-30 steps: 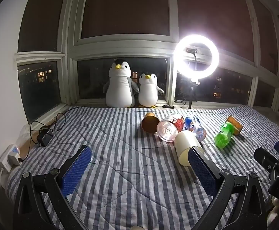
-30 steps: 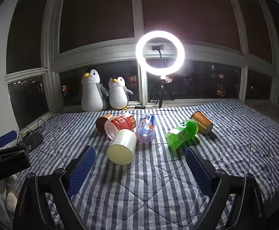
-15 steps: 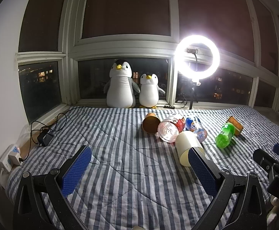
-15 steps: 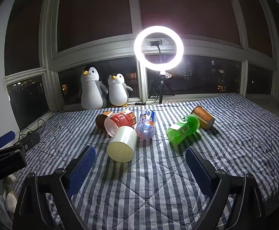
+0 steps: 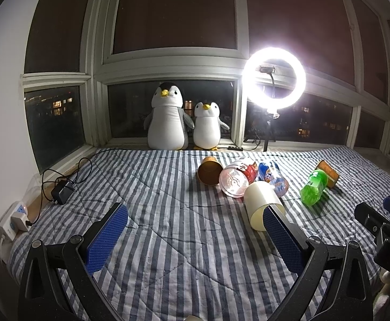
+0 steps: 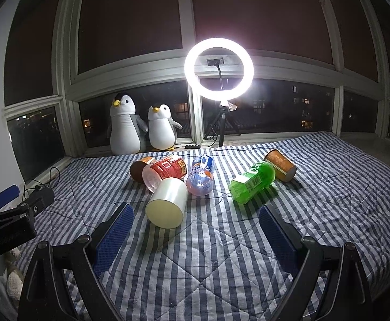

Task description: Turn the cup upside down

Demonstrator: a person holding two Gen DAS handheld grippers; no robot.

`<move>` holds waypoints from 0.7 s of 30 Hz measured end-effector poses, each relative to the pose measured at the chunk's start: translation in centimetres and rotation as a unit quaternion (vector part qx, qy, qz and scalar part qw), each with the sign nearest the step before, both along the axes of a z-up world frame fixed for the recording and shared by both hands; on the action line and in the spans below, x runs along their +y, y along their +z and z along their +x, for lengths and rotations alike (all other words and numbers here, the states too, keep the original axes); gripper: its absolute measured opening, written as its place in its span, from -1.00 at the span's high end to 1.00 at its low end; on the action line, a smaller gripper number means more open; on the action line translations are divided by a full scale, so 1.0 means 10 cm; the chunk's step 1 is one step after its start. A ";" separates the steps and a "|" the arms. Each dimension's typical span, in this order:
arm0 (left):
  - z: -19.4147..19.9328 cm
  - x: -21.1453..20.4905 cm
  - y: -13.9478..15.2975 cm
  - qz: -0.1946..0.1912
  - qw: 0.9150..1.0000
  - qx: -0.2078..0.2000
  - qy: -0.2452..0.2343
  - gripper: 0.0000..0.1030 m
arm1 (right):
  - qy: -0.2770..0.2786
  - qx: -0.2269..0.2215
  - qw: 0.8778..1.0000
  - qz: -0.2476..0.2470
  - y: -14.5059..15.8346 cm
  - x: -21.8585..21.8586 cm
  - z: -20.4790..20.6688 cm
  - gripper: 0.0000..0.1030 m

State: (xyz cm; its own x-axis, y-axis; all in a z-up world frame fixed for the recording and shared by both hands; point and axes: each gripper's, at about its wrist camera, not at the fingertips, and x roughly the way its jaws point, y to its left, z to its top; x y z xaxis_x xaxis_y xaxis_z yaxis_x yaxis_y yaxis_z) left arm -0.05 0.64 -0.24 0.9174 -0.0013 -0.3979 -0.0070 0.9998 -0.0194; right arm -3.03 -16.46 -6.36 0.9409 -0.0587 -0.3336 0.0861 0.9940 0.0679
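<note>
The cup [image 6: 166,204] is seen lying on its side on the striped bed [image 6: 221,262], touching two toppled bottles [image 6: 200,176] behind it. The left tool [image 5: 195,230] and the right tool [image 6: 196,227] are held wide open above the bed, with nothing gripped.

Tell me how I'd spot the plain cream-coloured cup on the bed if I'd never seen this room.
Start at the bright ring light by the window and look down to the cluster of containers lying on the striped bedspread. The cream cup lies on its side at the cluster's near edge. Unlike the red-labelled jar and blue-labelled bottle behind it, it is plain, pale and label-free.
</note>
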 end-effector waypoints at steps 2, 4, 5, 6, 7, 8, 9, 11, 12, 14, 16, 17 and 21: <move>0.00 -0.01 0.00 0.001 1.000 0.000 0.001 -0.99 | 0.000 0.000 1.000 -0.001 0.00 -0.01 0.00 -0.80; 0.01 -0.02 -0.01 0.001 1.000 0.001 0.001 -0.99 | -0.003 -0.001 1.000 -0.003 0.00 0.00 0.00 -0.80; 0.01 -0.02 -0.01 0.001 1.000 0.001 0.001 -0.99 | -0.004 -0.001 1.000 -0.005 0.00 0.00 0.00 -0.80; 0.01 -0.03 -0.02 0.001 1.000 0.001 0.002 -0.99 | -0.004 -0.001 1.000 -0.005 0.00 0.00 0.00 -0.80; 0.01 -0.03 -0.03 0.002 1.000 0.001 0.001 -0.99 | -0.004 -0.001 1.000 -0.005 0.00 0.00 0.01 -0.80; 0.01 -0.03 -0.03 0.002 1.000 0.001 0.001 -0.99 | -0.004 -0.001 1.000 -0.005 0.00 0.00 0.01 -0.80; 0.01 -0.03 -0.03 0.001 1.000 0.001 0.001 -0.99 | -0.004 -0.001 1.000 -0.006 0.00 0.00 0.01 -0.80; 0.01 -0.04 -0.04 0.002 1.000 0.001 0.001 -0.99 | -0.006 -0.001 1.000 -0.007 0.00 0.00 0.01 -0.80; 0.01 -0.04 -0.05 0.002 1.000 0.000 0.000 -0.99 | -0.007 0.000 1.000 -0.008 0.01 0.00 0.02 -0.80; 0.00 -0.04 -0.05 0.001 1.000 0.000 0.000 -0.99 | -0.010 0.000 1.000 -0.009 0.01 -0.01 0.02 -0.80; 0.00 -0.04 -0.06 0.002 1.000 0.001 0.000 -0.99 | -0.015 0.000 1.000 -0.011 0.01 -0.01 0.02 -0.80; 0.00 -0.04 -0.06 0.001 1.000 0.001 0.000 -0.99 | -0.018 0.000 1.000 -0.012 0.01 -0.01 0.02 -0.80; 0.00 -0.04 -0.06 0.001 1.000 0.001 0.000 -0.99 | -0.032 -0.002 0.999 -0.020 0.01 0.00 0.02 -0.80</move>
State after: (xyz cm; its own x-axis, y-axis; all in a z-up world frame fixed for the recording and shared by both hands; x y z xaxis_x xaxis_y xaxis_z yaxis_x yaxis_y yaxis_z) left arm -0.02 0.22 -0.85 0.9167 -0.0012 -0.3995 -0.0060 0.9998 -0.0169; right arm -2.87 -16.51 -6.24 0.9360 -0.1318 -0.3265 0.1490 0.9884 0.0283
